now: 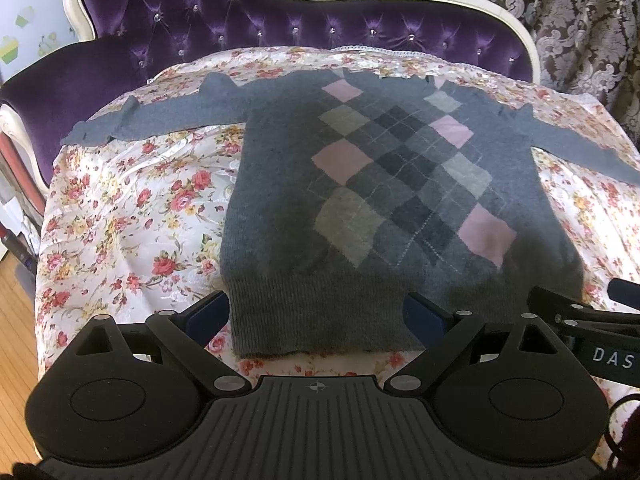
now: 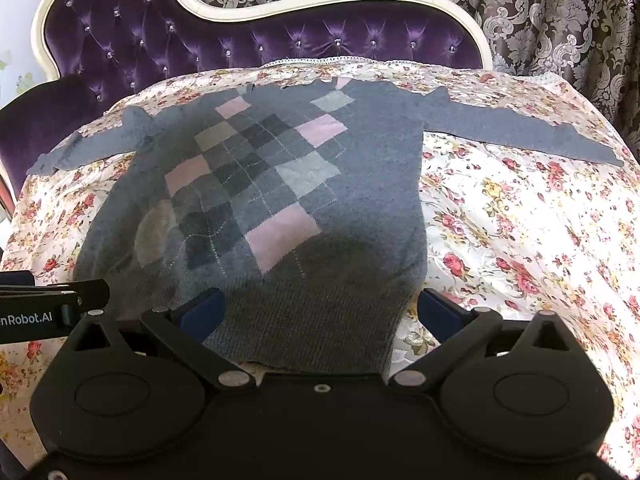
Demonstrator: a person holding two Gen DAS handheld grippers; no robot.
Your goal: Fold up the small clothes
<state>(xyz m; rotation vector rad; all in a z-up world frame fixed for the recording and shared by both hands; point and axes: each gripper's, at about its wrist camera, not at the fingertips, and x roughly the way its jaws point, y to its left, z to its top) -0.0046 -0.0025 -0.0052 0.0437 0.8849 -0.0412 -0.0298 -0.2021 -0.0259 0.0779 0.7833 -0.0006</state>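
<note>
While both claws are hanging just off the near edge of the seat, the sweater (image 1: 384,184) is lying face up and fully spread on the floral cover (image 1: 120,216), neck toward the purple tufted backrest (image 1: 248,20) and ribbed hem (image 1: 320,320) toward the person. Its left sleeve (image 1: 160,120) and right sleeve (image 2: 520,132) are both reaching straight out to the sides, so nothing is looking folded yet; as far as I can judge, the whole job is still waiting to be done. The left claw (image 1: 316,312) is standing wide open with nothing in it, its blue pads sitting either side of the left half of the hem. The right claw (image 2: 320,310) is gaping just as wide and equally empty, framing the hem's right corner, with one pad over the knit and the other over bare cover. Whether either is touching the cloth I cannot tell. Each claw's tip is poking into the other's view, so they are sitting close together. Sleeves in, then the body doubled over, would seem to be what is remaining.
</note>
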